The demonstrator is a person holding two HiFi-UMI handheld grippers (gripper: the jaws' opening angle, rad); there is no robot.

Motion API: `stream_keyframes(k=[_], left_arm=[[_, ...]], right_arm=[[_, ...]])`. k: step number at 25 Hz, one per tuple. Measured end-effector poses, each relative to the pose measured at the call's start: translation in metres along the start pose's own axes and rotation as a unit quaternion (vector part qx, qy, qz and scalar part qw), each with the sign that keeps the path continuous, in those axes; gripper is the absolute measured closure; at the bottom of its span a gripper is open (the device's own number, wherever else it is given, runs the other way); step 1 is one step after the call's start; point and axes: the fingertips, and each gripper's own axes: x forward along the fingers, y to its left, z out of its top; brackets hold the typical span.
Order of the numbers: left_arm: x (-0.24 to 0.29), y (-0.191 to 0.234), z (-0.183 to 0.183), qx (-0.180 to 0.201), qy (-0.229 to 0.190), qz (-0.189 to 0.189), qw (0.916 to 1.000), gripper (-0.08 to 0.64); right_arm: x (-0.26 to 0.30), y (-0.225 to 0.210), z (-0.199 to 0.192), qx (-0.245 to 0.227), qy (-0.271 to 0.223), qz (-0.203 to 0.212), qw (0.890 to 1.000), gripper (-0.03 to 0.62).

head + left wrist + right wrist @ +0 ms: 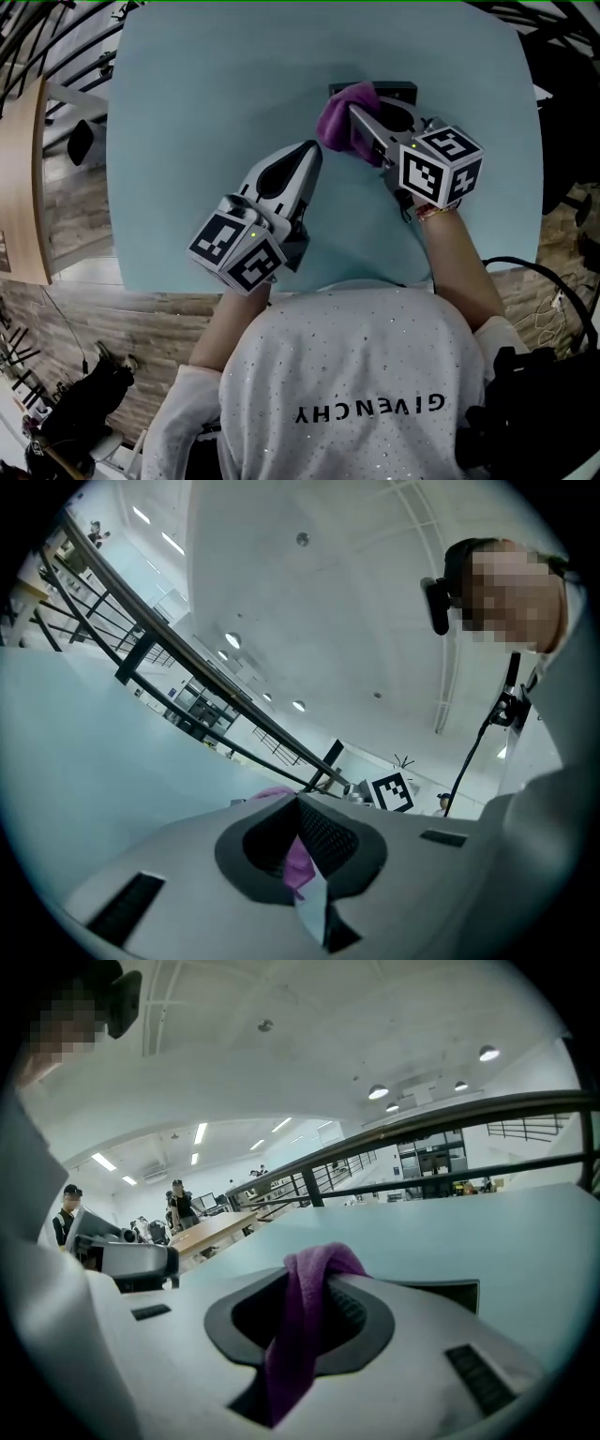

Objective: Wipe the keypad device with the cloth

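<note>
Cloth (343, 124) pinched in right claw (354, 111), draped over keypad device (401, 92).

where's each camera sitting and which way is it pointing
Head view: person's head, steeply down at the table; shows shirt, forearms, left gripper, right gripper.
Left gripper view: on the left gripper, along its jaws toward the cloth; shirt at right.
Right gripper view: on the right gripper, along jaws shut on the cloth; shirt at left.
Shared: all three show the cloth.

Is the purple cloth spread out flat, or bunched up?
Bunched up: the cloth is gathered in the shut right gripper, over the keypad device.
</note>
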Motion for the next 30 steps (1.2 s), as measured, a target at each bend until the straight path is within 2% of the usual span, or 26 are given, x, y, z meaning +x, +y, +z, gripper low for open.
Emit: stream_keyframes(k=[3, 10, 16, 30], left_arm=[[0.005, -0.001, -0.009, -0.003, 0.009, -0.006, 0.9999, 0.561], [0.005, 0.025, 0.003, -0.016, 0.020, -0.008, 0.9996, 0.561], [0.012, 0.020, -0.002, -0.018, 0.030, -0.020, 0.9992, 0.561], [0.011, 0.019, -0.003, -0.017, 0.036, -0.030, 0.9987, 0.561]], right_arm=[[-0.003, -0.011, -0.009, 0.014, -0.003, -0.010, 1.000, 0.522], [0.006, -0.028, -0.003, 0.038, -0.006, -0.031, 0.999, 0.522], [-0.013, -0.050, -0.011, 0.071, -0.012, -0.059, 0.996, 0.522], [-0.045, -0.094, -0.022, 0.114, -0.028, -0.125, 0.985, 0.521]])
